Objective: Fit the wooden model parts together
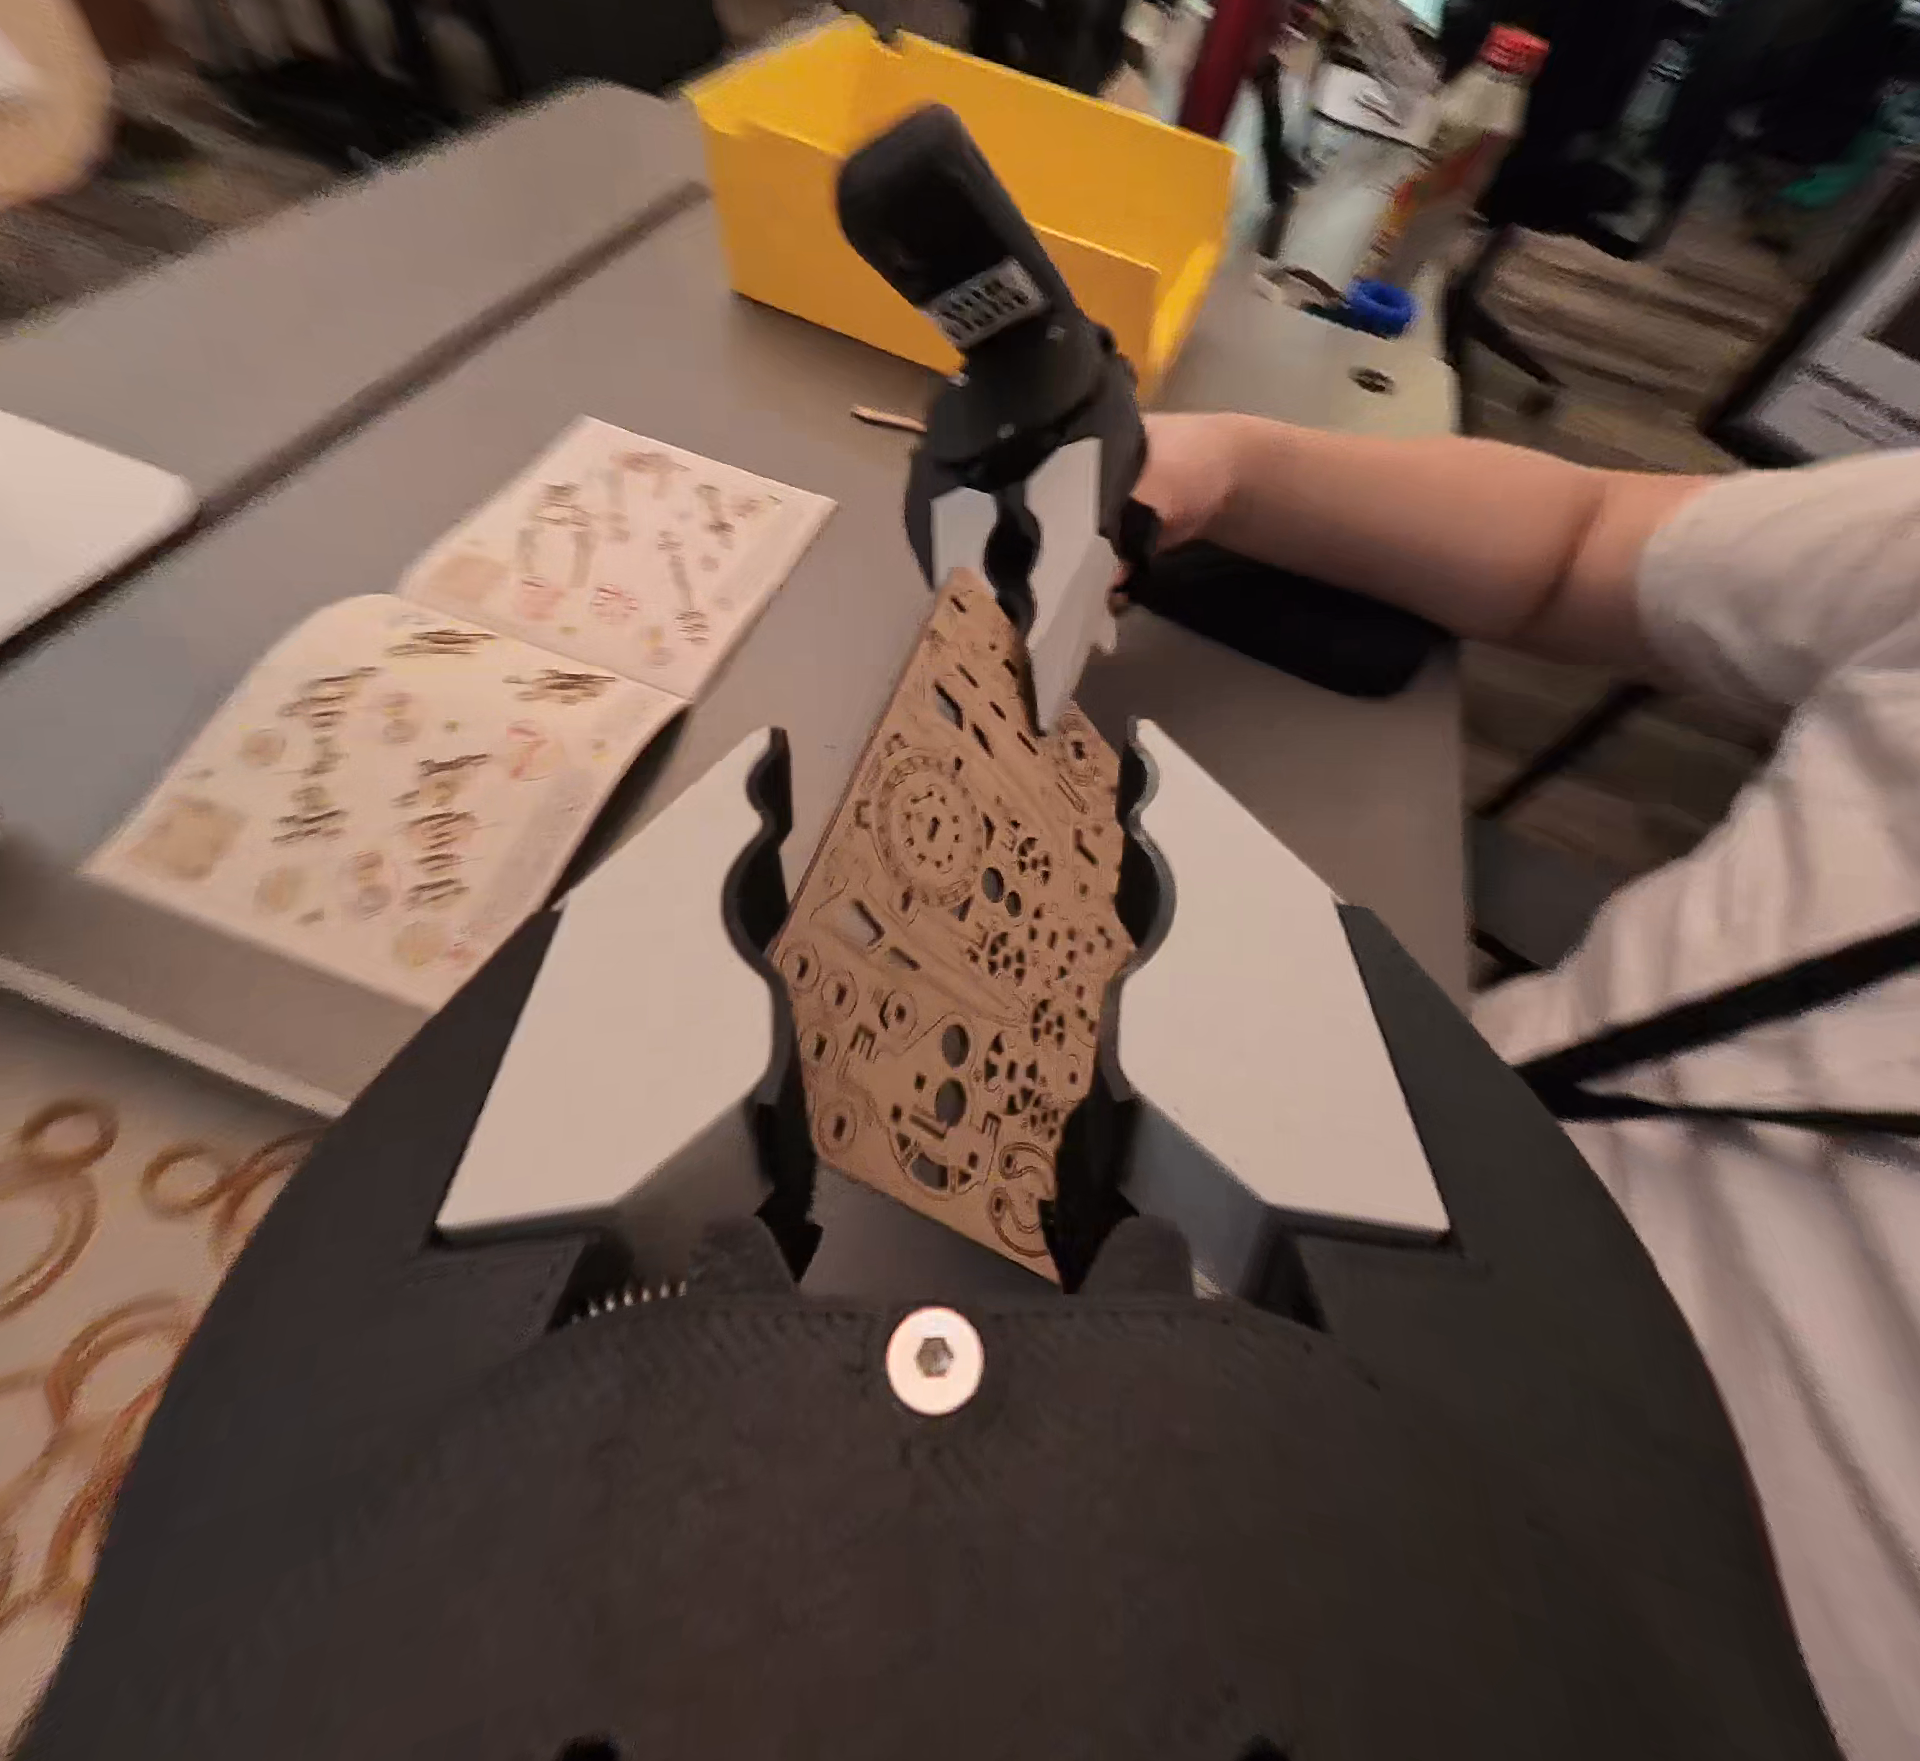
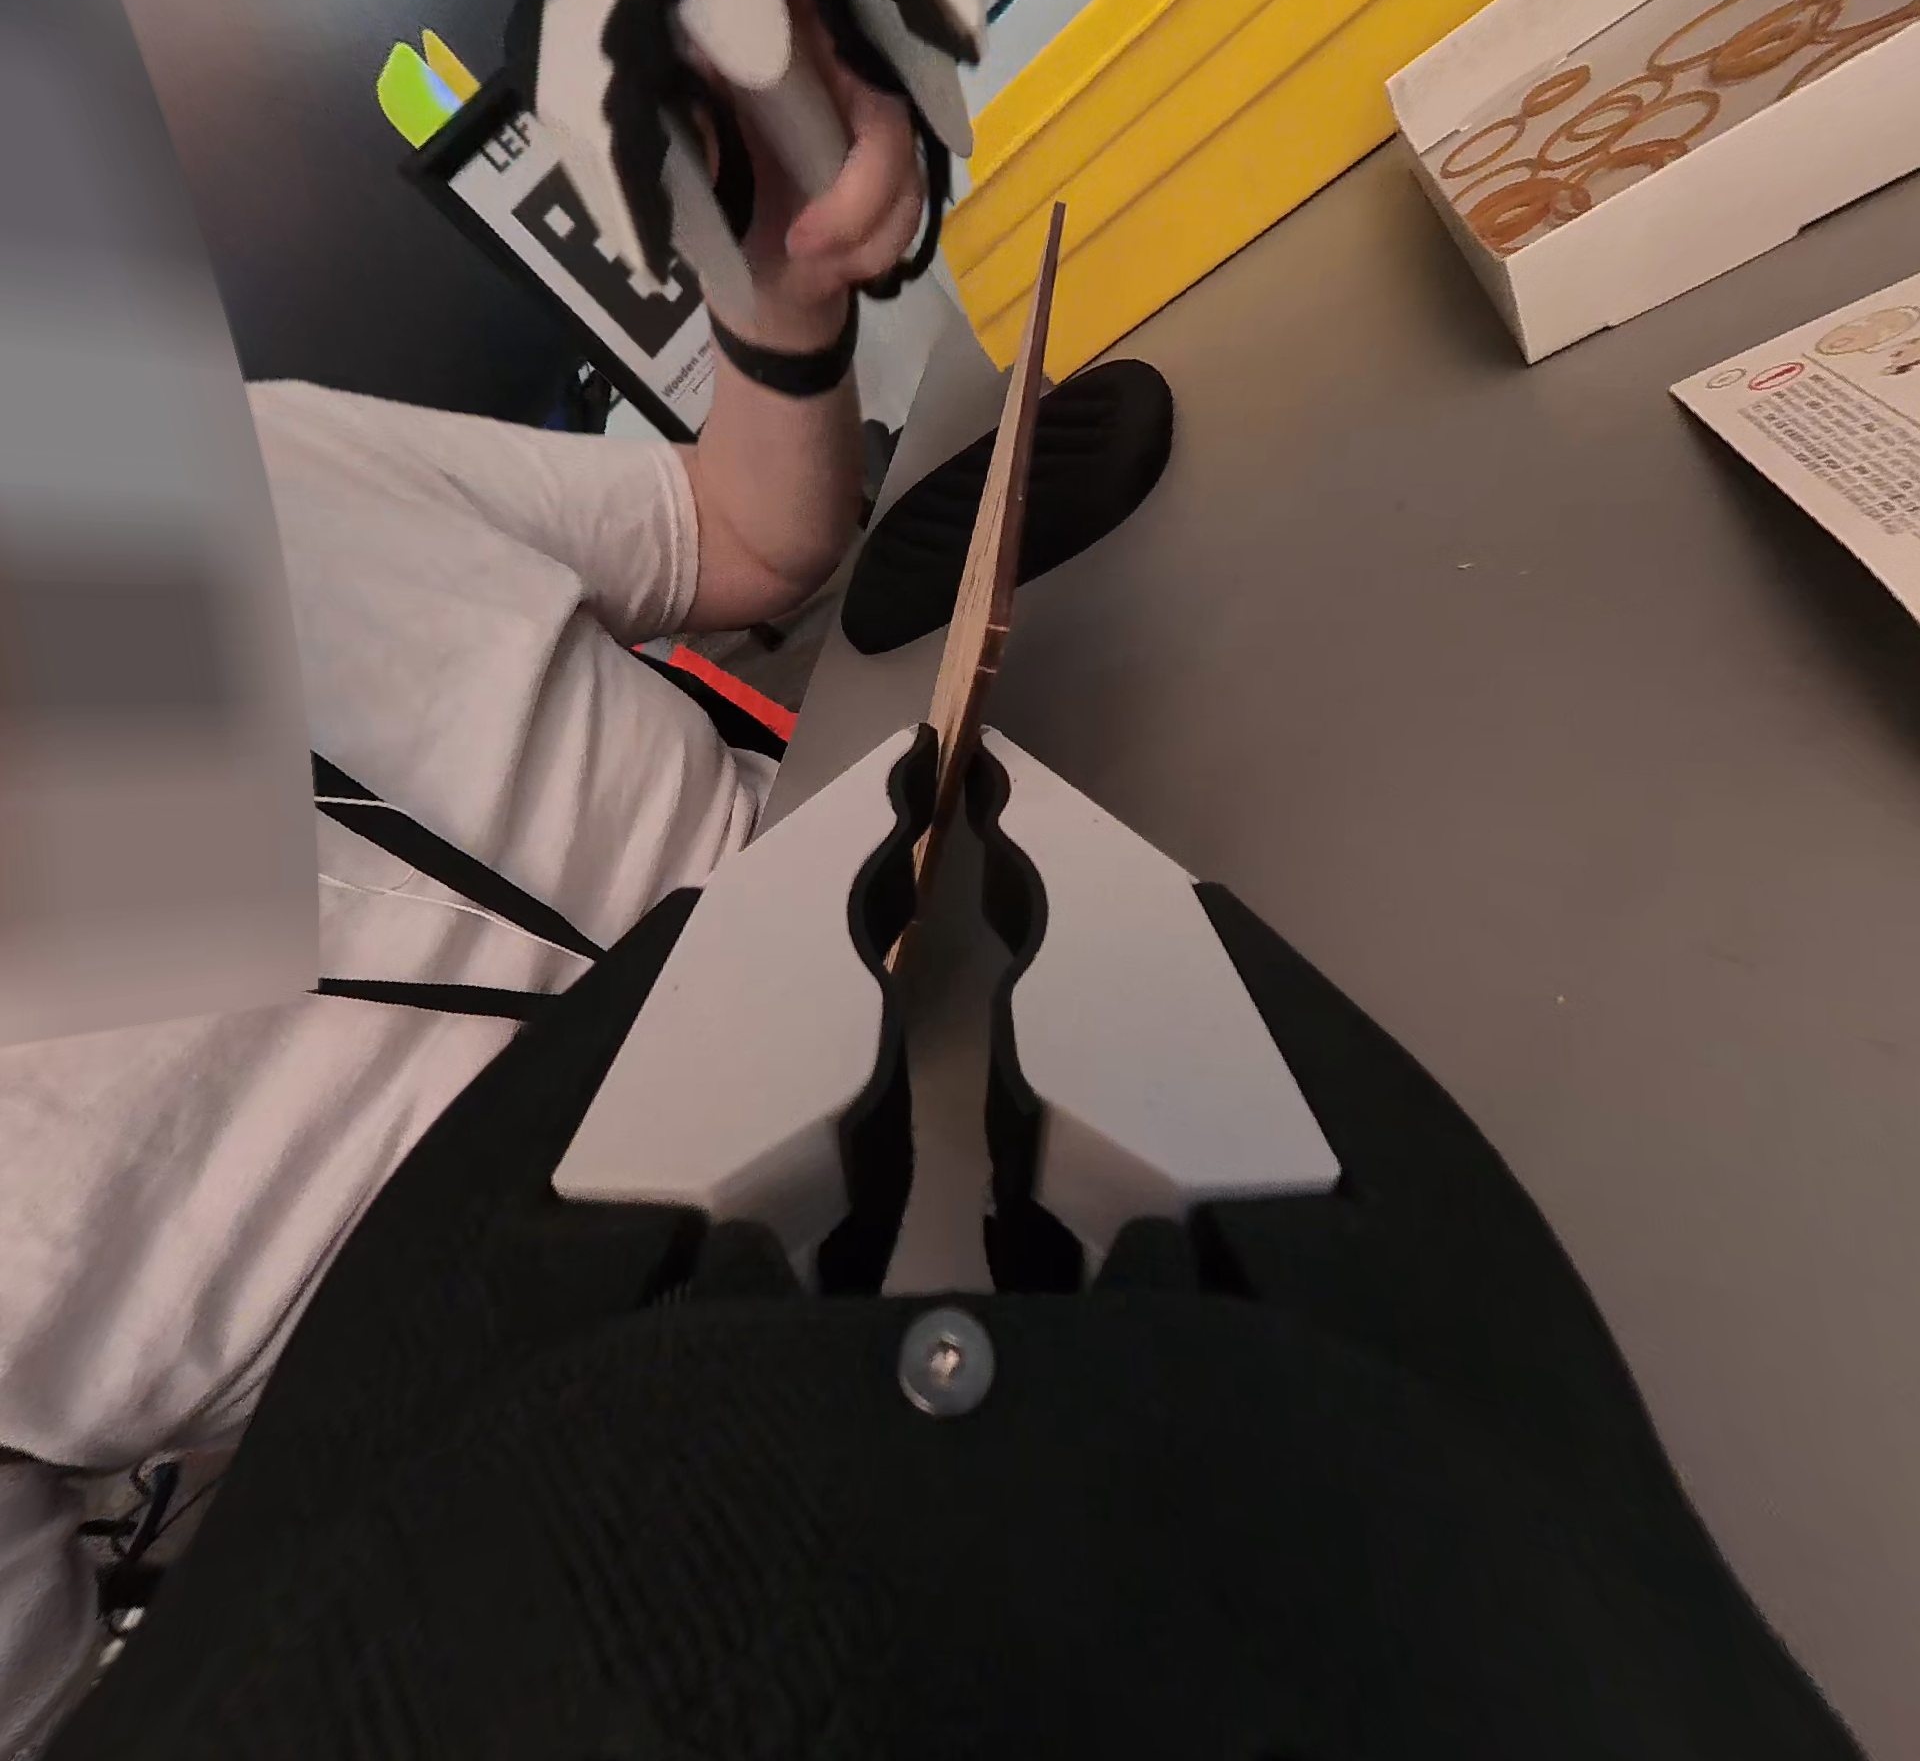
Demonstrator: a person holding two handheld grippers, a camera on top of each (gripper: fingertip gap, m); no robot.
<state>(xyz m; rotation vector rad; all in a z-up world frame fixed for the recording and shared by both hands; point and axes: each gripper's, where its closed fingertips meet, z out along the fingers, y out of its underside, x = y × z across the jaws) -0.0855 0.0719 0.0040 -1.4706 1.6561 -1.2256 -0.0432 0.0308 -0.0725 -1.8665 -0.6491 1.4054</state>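
Right jaws clamp one wooden sheet (image 2: 992,558)

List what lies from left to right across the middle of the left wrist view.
Open paper instruction booklet → flat laser-cut wooden parts sheet → black oval pad on the grey table → person's white sleeve.

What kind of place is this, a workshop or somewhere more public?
Probably a busy shared hall or event room, not a private workshop. People stand blurred behind the grey table, the floor has patterned carpet, and the table holds a yellow bin and an open instruction booklet for the wooden parts sheet.
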